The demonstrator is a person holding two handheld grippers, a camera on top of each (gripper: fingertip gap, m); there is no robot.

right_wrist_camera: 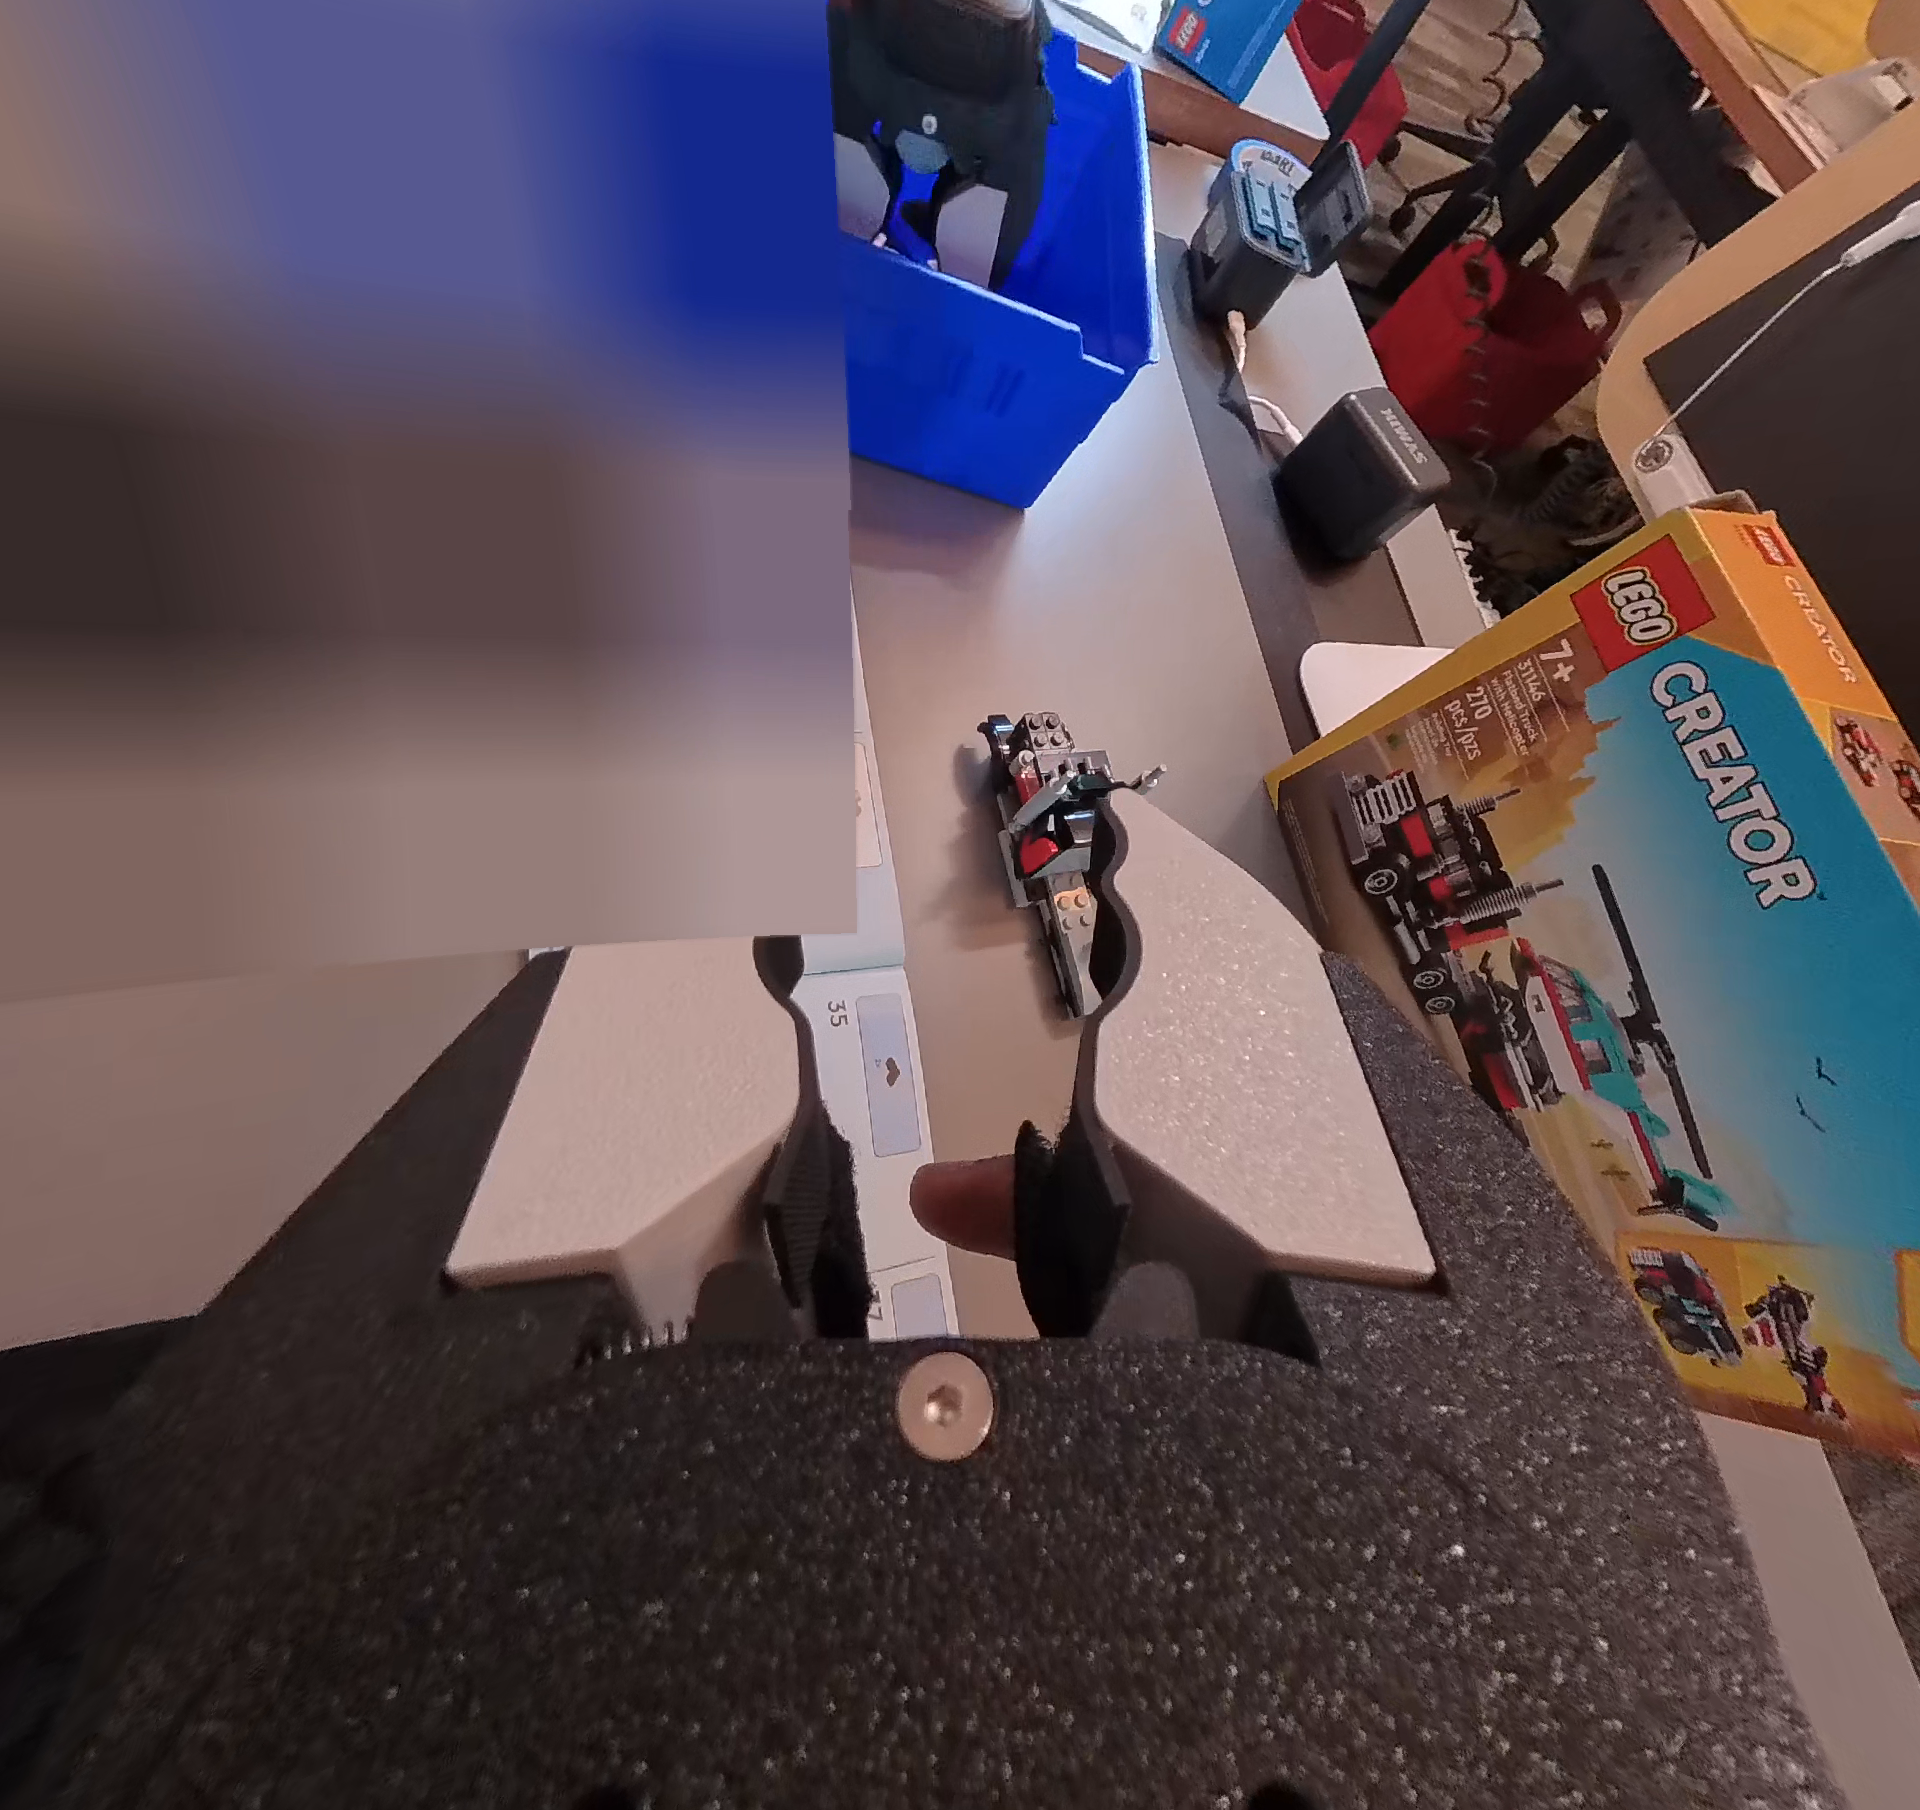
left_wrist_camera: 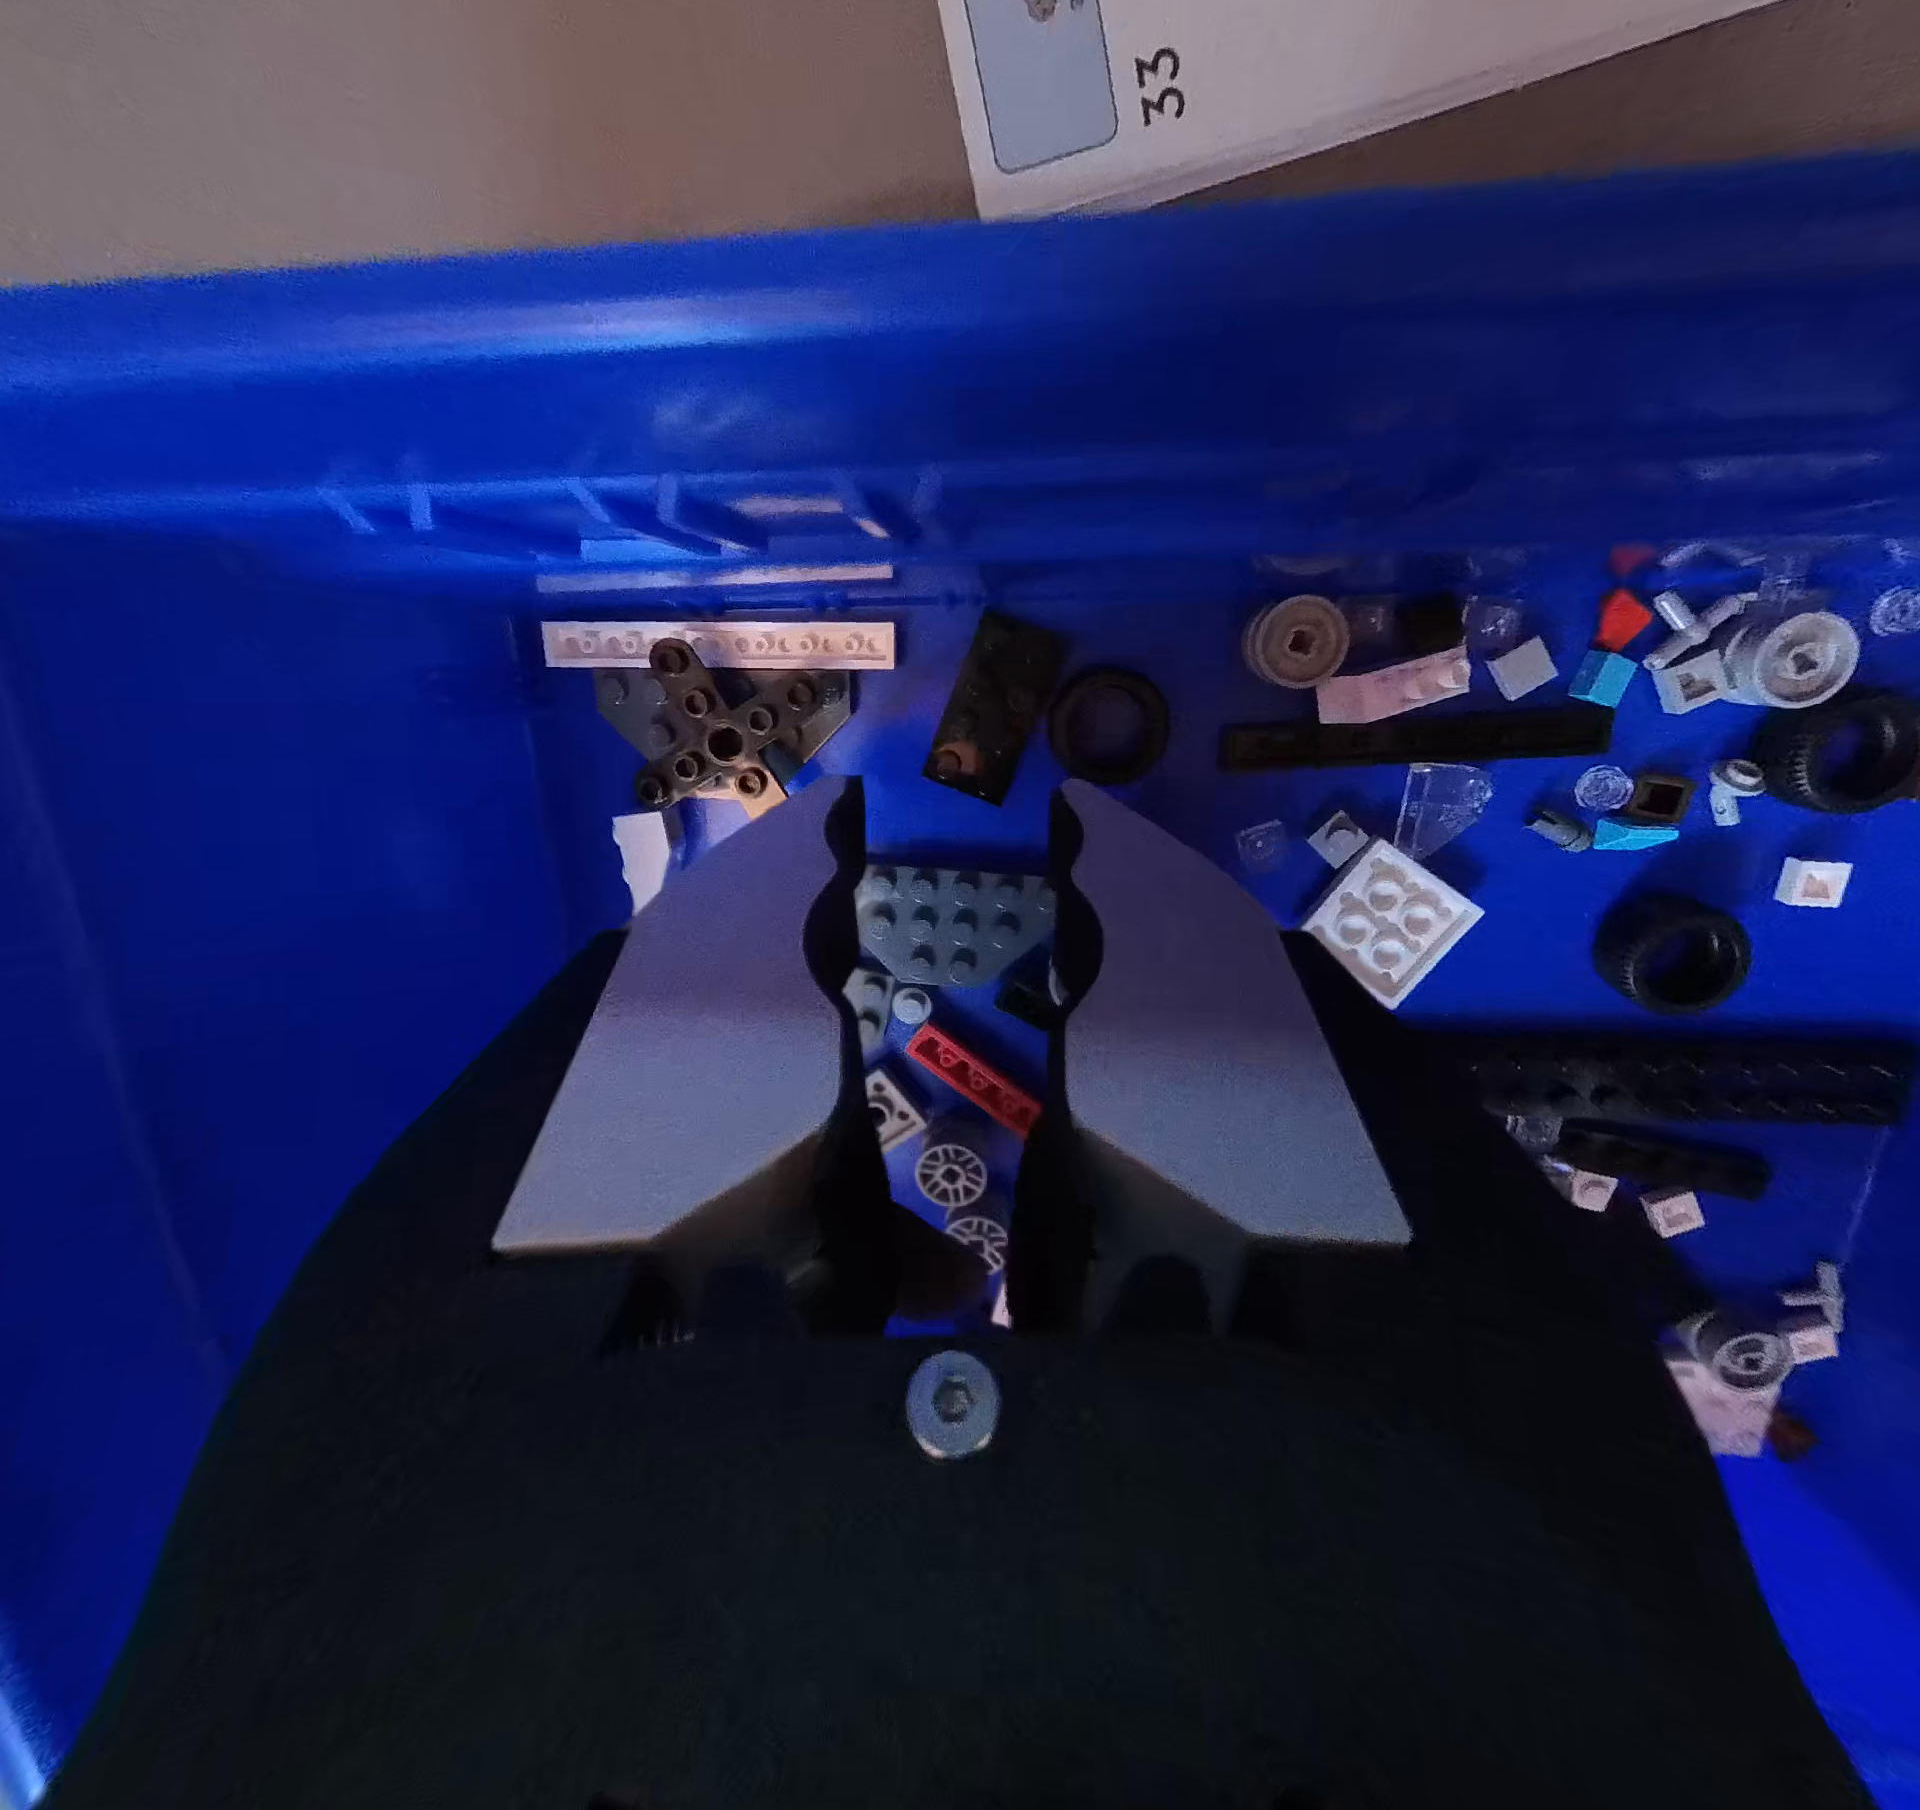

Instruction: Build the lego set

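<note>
Left gripper is hanging open inside the blue bin, right above a gray plate among loose lego pieces. Right gripper is also sitting open over the counter, holding nothing. Just beside its right finger, the small lego model is lying at the picture's middle.

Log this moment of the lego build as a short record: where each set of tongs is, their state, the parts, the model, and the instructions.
left tongs: open, inside the blue bin, above a grey studded plate
right tongs: open, empty, above the table
loose parts: scattered on the bin floor, including black tyres
partial model: lying on the table, beside the right tongs' tip
instruction booklet: beyond the bin
lego box: right of the model
</note>
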